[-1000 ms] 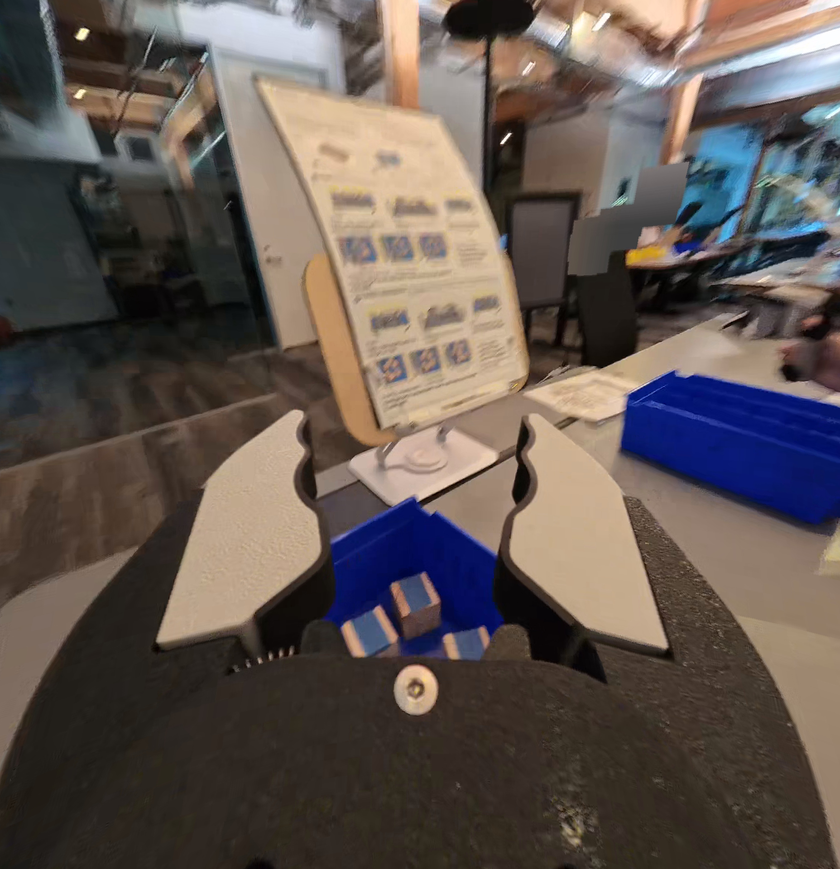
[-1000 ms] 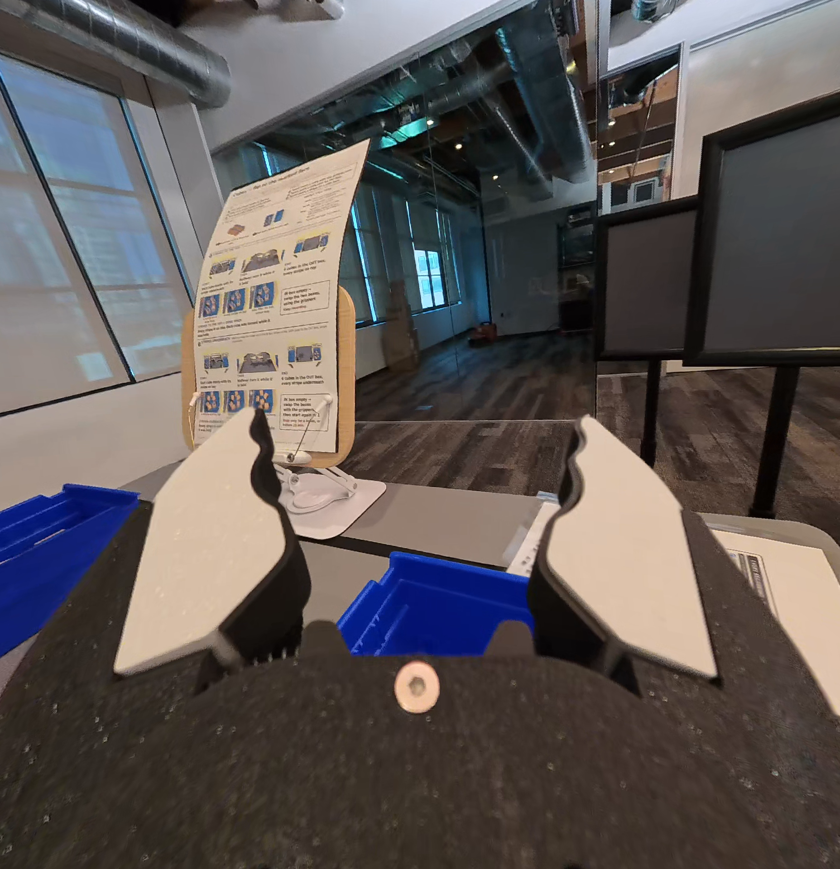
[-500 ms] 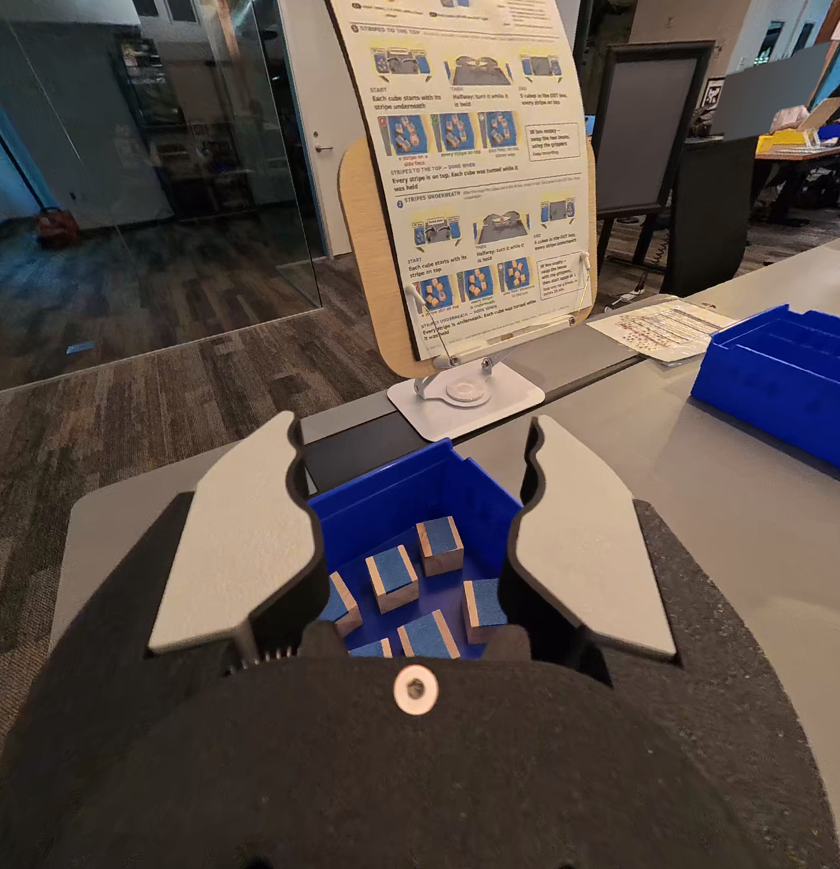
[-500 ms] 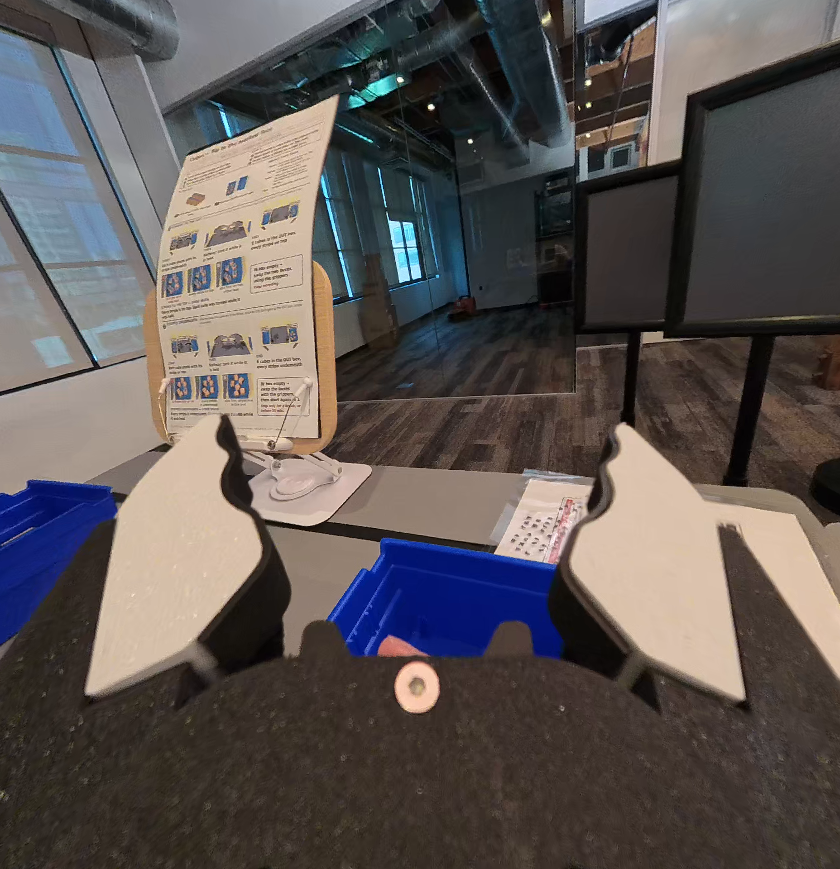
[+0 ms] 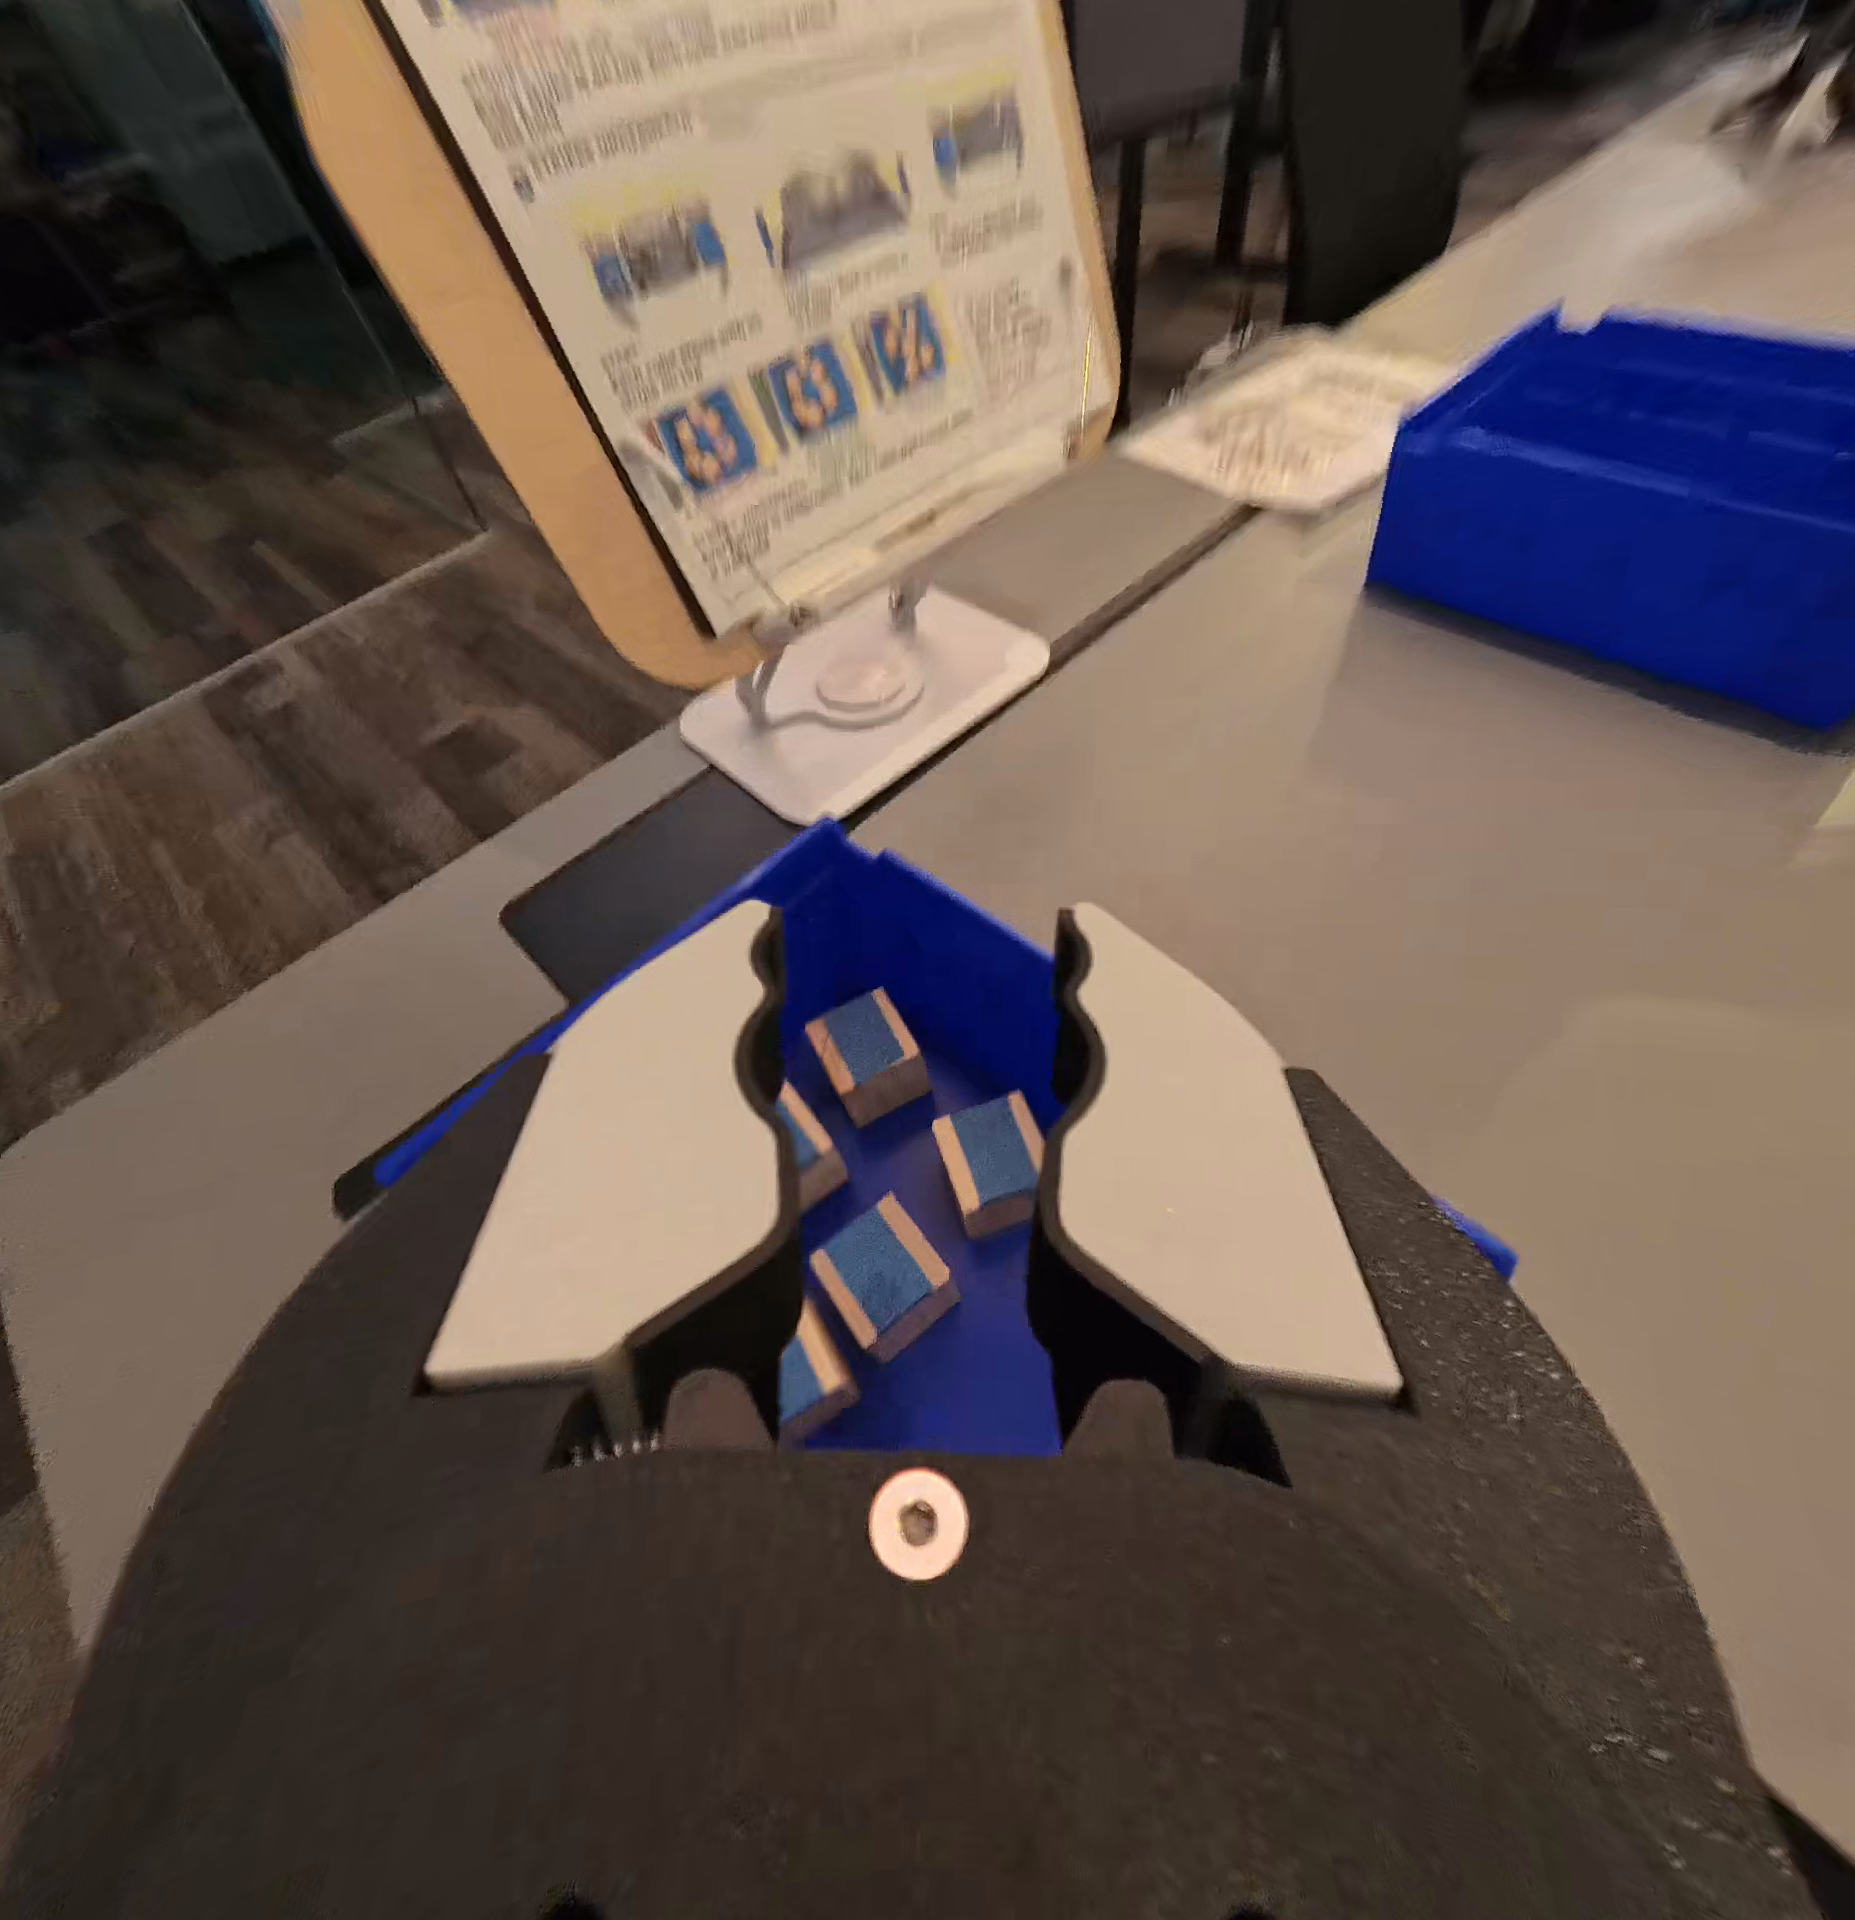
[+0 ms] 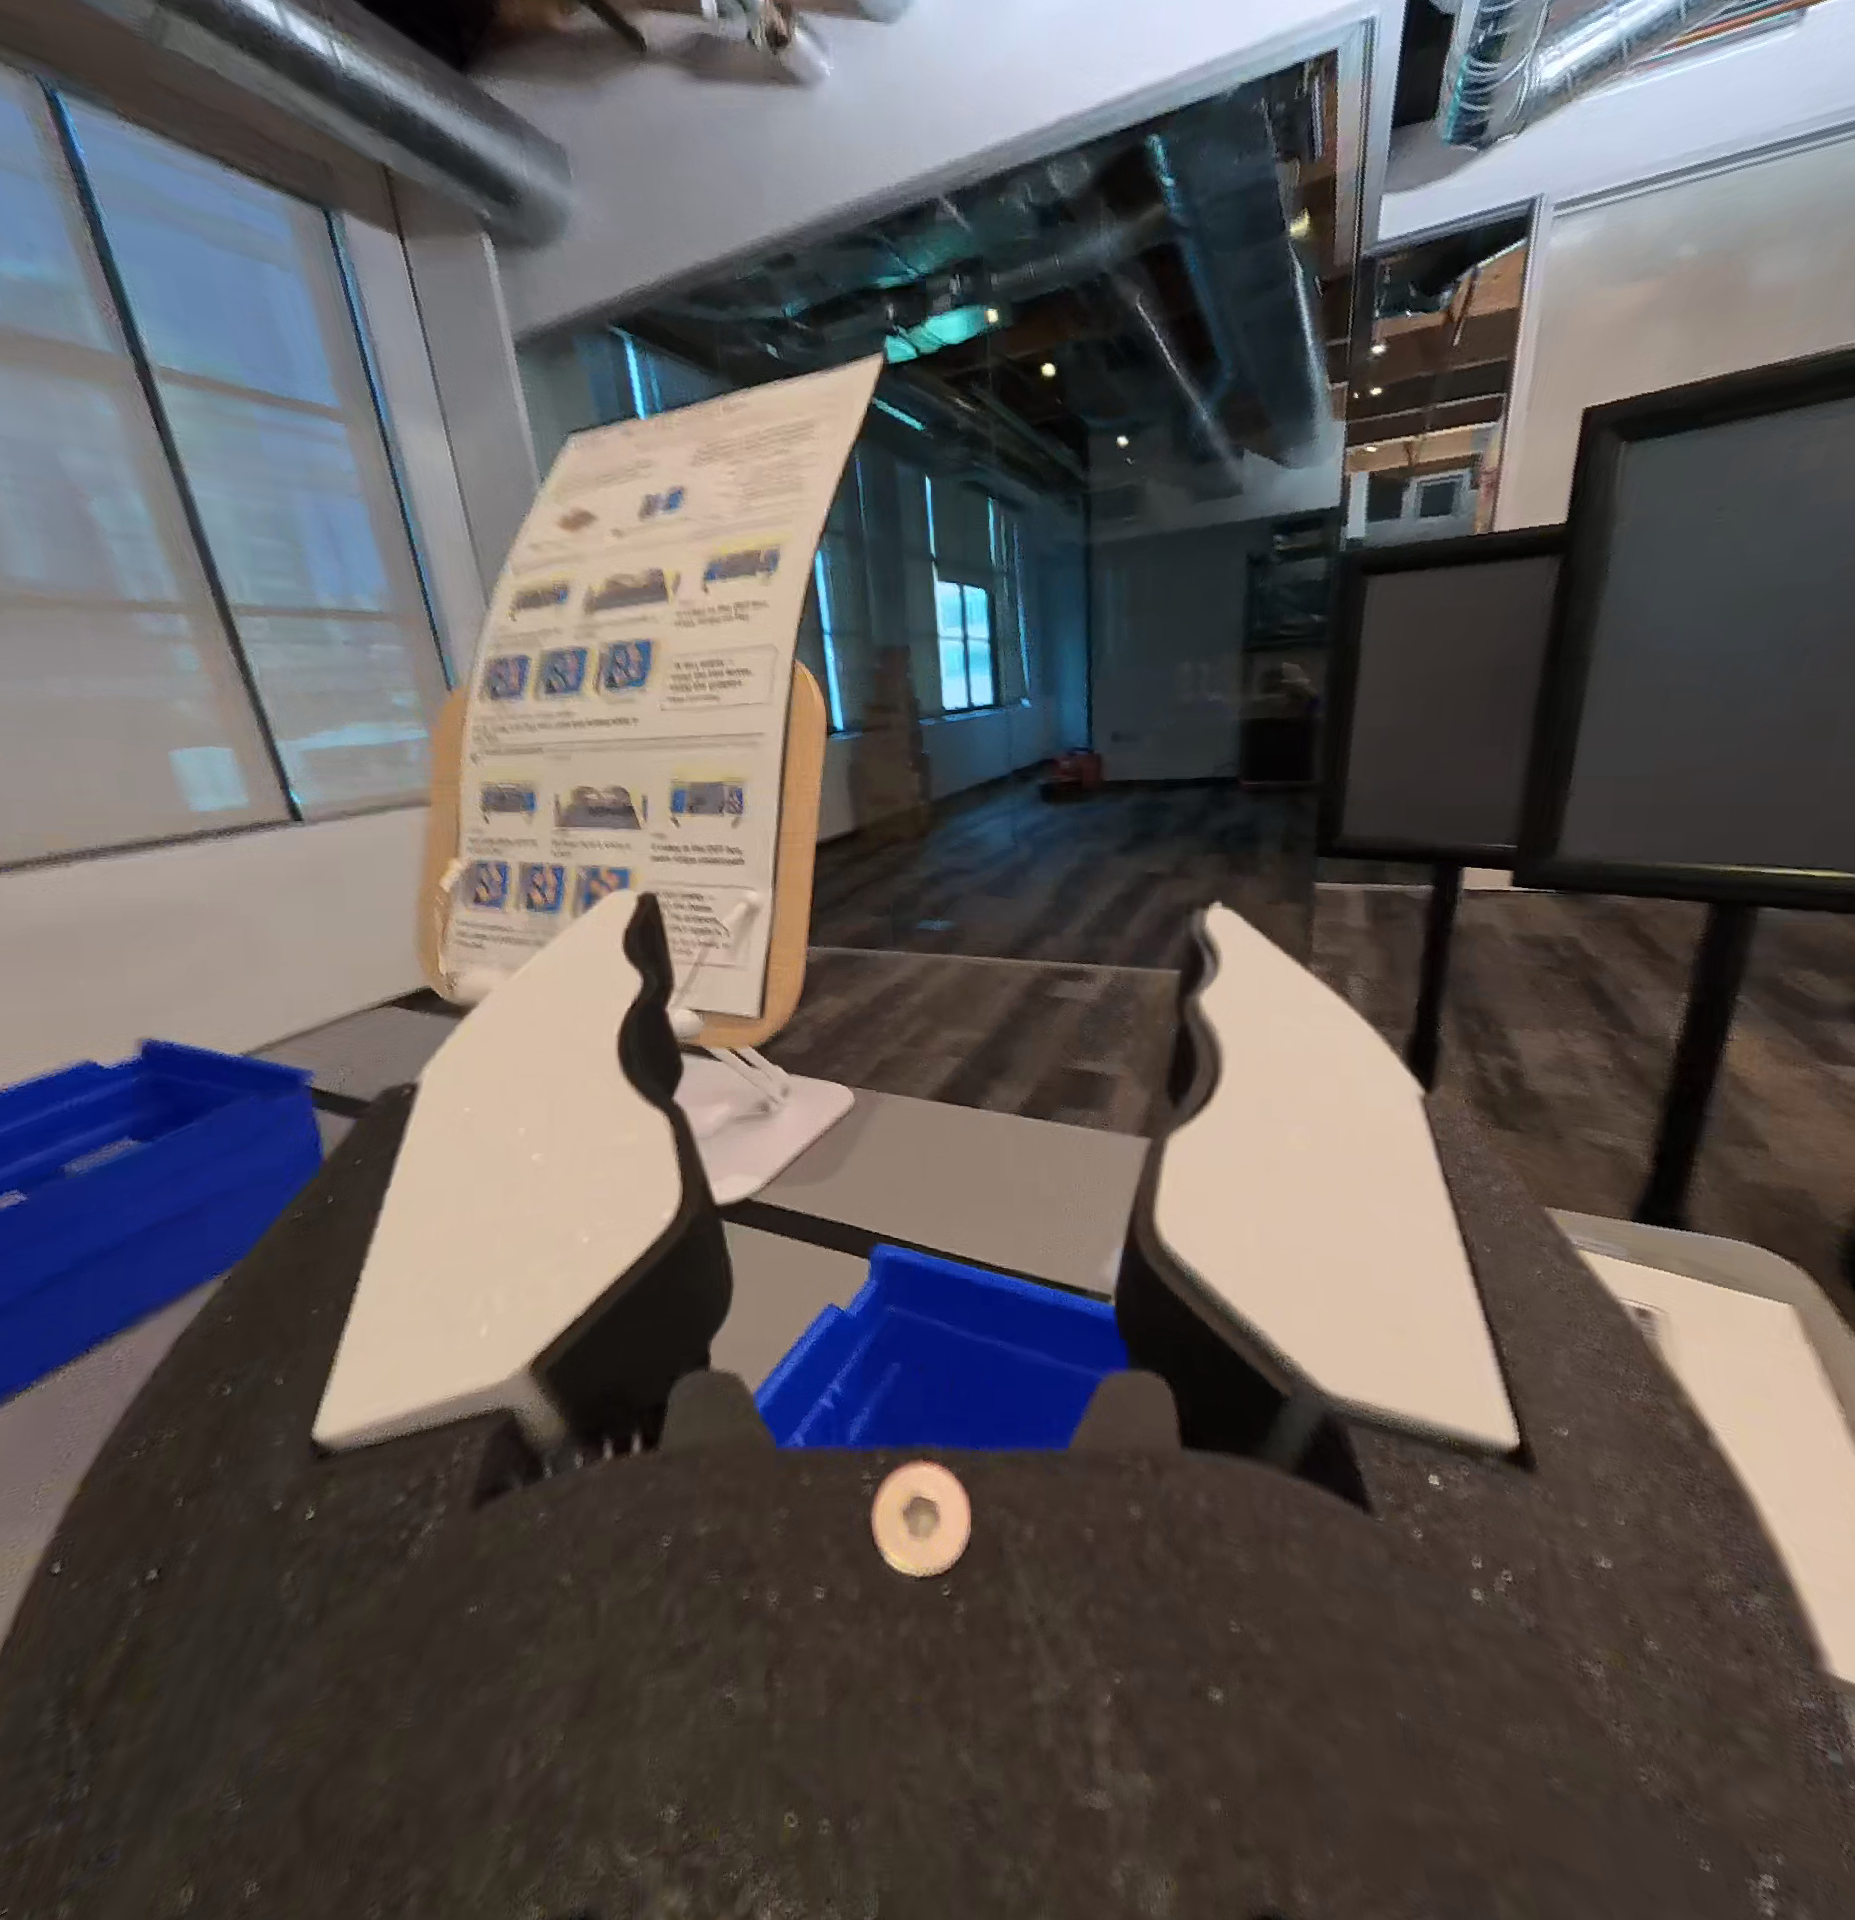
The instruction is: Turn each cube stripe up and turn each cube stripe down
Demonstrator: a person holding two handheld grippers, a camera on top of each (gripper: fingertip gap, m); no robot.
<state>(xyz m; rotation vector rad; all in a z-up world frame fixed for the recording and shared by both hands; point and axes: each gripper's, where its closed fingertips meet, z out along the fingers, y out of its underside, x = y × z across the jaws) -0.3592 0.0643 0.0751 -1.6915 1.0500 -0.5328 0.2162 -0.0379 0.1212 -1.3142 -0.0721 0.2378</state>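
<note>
While you're holding your left gripper [image 5: 912, 1039] with its flat grey fingers [image 5: 611, 1164] spread apart and empty over the near blue bin [image 5: 933, 956], five wooden cubes [image 5: 879, 1276] are lying inside it, blue stripes facing up. Your right gripper [image 6: 918, 1023] is hanging parted, empty, above the other blue bin [image 6: 944, 1351]. Beyond, smooth grey tabletop [image 5: 1266, 852] is carrying a curved instruction sheet [image 6: 653, 665] on its stand.

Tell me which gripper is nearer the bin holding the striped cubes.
Left. The left gripper is open right above that blue bin, its cubes showing between its fingers. The right gripper, also open, hovers over a second blue bin; the cube bin sits far off to its left.
</note>
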